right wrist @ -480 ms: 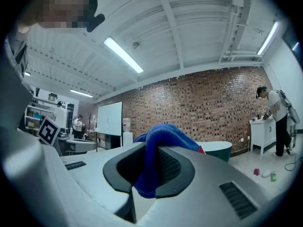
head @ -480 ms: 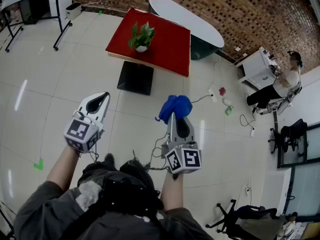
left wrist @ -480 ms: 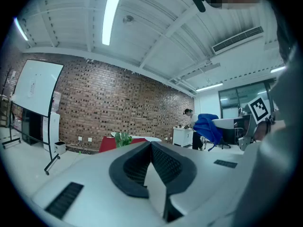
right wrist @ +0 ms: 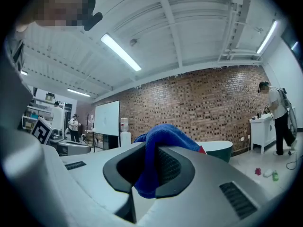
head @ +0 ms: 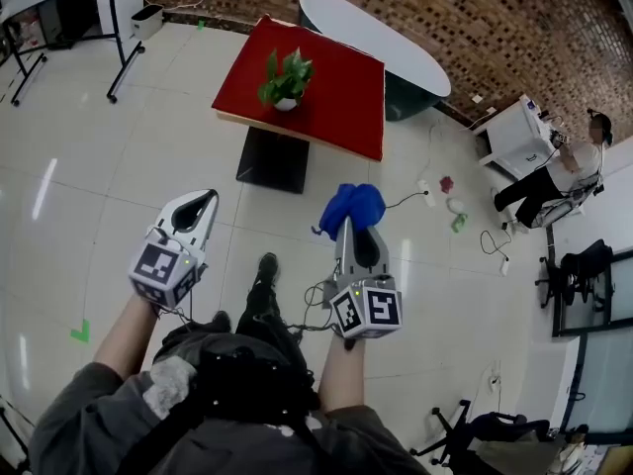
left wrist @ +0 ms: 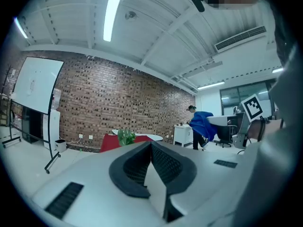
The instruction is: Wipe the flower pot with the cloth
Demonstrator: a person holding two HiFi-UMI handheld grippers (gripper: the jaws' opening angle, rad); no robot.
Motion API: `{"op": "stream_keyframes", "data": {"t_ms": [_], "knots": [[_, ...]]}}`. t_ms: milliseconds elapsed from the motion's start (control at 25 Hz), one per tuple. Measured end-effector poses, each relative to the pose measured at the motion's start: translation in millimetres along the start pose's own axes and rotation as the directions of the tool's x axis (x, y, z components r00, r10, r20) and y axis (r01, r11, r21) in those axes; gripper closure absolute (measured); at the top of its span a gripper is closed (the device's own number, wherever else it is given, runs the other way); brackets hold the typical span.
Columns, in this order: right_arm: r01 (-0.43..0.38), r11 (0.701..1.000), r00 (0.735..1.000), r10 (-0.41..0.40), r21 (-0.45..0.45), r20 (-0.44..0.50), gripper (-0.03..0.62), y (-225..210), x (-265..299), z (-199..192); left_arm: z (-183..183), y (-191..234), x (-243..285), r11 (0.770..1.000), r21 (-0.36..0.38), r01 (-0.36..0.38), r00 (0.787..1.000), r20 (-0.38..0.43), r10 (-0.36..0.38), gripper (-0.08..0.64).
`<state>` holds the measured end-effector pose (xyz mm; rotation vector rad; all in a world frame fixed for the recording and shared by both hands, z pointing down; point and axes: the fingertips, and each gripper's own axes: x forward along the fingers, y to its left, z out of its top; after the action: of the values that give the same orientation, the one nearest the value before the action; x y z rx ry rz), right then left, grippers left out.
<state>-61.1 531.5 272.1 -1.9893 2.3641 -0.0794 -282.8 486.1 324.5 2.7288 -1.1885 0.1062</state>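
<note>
One cloth [head: 351, 204] — clamped in right hand-held gripper [head: 348, 228]; left hand-held gripper [head: 205, 201] closed — one flower pot [head: 286, 105].

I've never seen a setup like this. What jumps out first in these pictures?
First, the bright blue cloth pinched in the right tongs, near the middle of the head view. Beyond it stands a red table with a small potted plant on top. The left tongs are shut and empty.

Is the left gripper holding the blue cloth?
No, the left gripper has its jaws shut with nothing between them, while the blue cloth is pinched in the right gripper.
</note>
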Motion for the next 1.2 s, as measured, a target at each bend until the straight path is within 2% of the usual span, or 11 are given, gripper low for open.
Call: {"op": "stream_keyframes", "data": {"t_ms": [280, 480, 640, 840, 1080, 1200], "knots": [[-0.041, 0.999, 0.999, 0.041, 0.005, -0.003, 0.535, -39, 102, -25, -15, 49, 90, 0.999, 0.024, -0.028, 0.999, -0.029, 0.029, 0.551], [-0.051, 0.998, 0.999, 0.051, 0.029, -0.012, 0.535, -97, 163, -41, -30, 59, 173, 0.999, 0.035, -0.026, 0.998, -0.052, 0.028, 0.551], [-0.06, 0.997, 0.998, 0.061, 0.038, -0.022, 0.535, -154, 222, -46, -29, 65, 252, 0.999, 0.042, -0.023, 0.999, -0.027, 0.024, 0.54], [-0.095, 0.994, 0.995, 0.097, 0.062, -0.034, 0.535, -223, 293, -45, -15, 61, 350, 0.999, 0.034, -0.014, 1.0, 0.002, 0.014, 0.469], [-0.175, 0.979, 0.979, 0.184, 0.101, -0.09, 0.535, -271, 361, -50, -47, 67, 455, 0.999, -0.035, -0.031, 0.992, -0.125, 0.026, 0.34], [-0.193, 0.974, 0.972, 0.206, 0.115, -0.112, 0.535, -283, 384, -57, -58, 76, 493, 0.997, -0.058, -0.048, 0.99, -0.136, 0.039, 0.232]]}}
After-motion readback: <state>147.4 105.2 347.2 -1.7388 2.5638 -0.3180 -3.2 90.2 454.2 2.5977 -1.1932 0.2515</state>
